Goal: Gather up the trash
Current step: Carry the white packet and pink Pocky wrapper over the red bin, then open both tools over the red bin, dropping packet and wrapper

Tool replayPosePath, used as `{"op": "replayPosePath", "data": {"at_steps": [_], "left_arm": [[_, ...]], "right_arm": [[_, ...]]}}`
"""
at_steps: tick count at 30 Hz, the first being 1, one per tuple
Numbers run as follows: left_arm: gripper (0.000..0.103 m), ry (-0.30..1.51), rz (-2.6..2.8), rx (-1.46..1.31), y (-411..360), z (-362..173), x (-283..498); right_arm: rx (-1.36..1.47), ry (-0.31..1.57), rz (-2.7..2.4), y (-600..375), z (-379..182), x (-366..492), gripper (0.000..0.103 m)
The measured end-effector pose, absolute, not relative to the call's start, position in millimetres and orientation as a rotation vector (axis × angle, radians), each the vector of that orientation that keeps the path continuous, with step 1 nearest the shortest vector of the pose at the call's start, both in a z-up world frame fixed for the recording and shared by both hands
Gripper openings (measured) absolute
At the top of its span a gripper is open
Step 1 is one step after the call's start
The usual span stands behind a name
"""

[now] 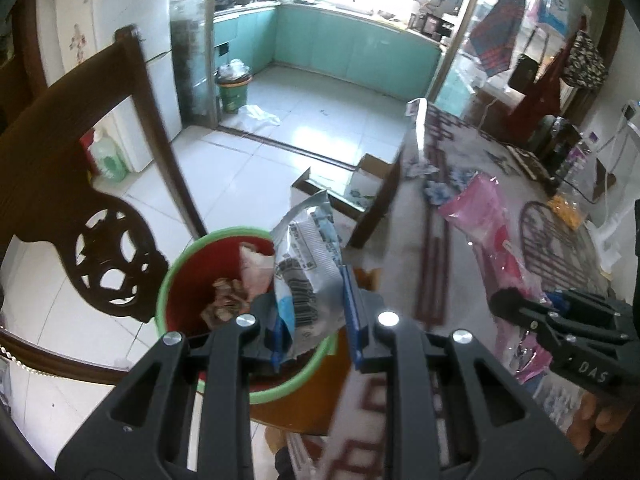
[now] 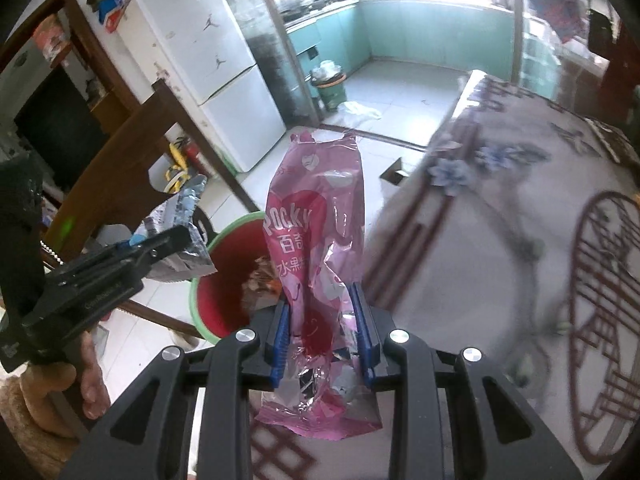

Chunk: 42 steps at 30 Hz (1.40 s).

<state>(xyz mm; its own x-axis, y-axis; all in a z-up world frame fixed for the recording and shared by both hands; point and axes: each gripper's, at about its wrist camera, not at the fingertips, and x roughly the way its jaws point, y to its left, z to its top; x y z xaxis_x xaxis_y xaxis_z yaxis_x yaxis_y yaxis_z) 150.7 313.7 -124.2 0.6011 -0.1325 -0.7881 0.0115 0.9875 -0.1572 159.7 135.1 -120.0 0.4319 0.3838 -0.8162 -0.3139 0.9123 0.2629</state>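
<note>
My left gripper [image 1: 316, 312] is shut on a crumpled silver-and-blue wrapper [image 1: 306, 268] and holds it over a red bin with a green rim [image 1: 176, 276] that has scraps inside. The same wrapper [image 2: 180, 224] and left gripper [image 2: 160, 246] show in the right wrist view, beside the bin [image 2: 224, 280]. My right gripper [image 2: 324, 320] is shut on a pink Pocky wrapper [image 2: 316, 264], held just right of the bin at the table's edge. The right gripper [image 1: 516, 308] also shows at the right in the left wrist view, over the pink wrapper [image 1: 488, 220].
A round table with a patterned cloth [image 2: 500, 240] fills the right side. A dark wooden chair [image 1: 80, 208] stands left of the bin. An open cardboard box [image 1: 352, 188] lies on the tiled floor. A white fridge [image 2: 208, 60] and a second full bin [image 1: 234, 88] stand beyond.
</note>
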Motion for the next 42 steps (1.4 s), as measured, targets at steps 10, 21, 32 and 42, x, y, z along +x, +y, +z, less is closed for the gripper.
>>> {"op": "replayPosePath", "data": {"at_steps": [10,21,32,42], "left_arm": [[0.024,1.001,-0.057,-0.161,365,-154,167],[0.024,1.041,-0.066,-0.161,387,-169,198],[0.024,1.059,-0.053,-0.175,404,-178,215],[0.076,1.013,0.051,-0.219,417,-171,215]], "right_arm": [[0.071,1.078,0.52,204,-136,184,0.032],[0.083,1.156,0.552,236,-161,209,0.032],[0.097,1.174,0.557,246,-168,218,0.033],[0.129,1.126,0.525,226,-159,206,0.083]]}}
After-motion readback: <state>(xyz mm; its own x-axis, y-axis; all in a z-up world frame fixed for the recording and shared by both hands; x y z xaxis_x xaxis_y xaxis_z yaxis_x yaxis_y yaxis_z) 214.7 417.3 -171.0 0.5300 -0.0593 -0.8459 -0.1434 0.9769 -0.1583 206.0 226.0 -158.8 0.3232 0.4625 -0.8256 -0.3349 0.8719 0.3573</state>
